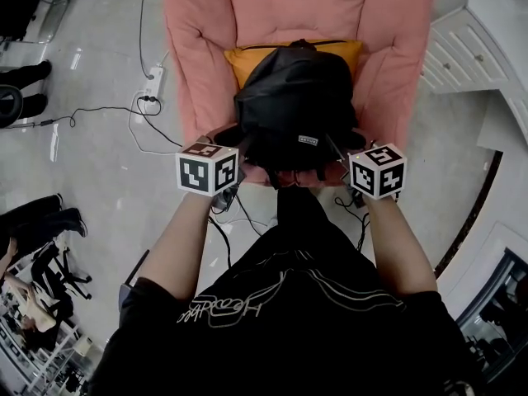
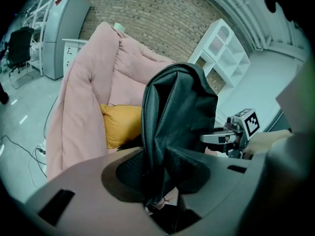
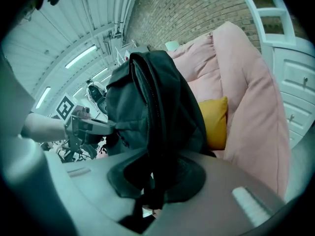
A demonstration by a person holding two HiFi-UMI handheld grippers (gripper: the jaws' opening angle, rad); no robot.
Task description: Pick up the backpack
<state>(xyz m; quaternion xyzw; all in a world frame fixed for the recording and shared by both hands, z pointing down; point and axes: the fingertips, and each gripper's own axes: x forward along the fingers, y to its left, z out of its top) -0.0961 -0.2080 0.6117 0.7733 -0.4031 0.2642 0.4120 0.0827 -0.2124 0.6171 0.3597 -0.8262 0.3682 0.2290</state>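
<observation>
A black backpack hangs between my two grippers, in front of a pink armchair and a yellow cushion. My left gripper grips the bag's lower left side. In the left gripper view its jaws pinch a fold of the backpack. My right gripper grips the lower right side. In the right gripper view its jaws clamp a dark strap or seam of the backpack. Each gripper shows across the bag in the other's view: the right gripper and the left gripper.
A power strip with trailing cables lies on the floor left of the chair. White drawers stand at the right, and white shelves behind. A person's feet show at the far left.
</observation>
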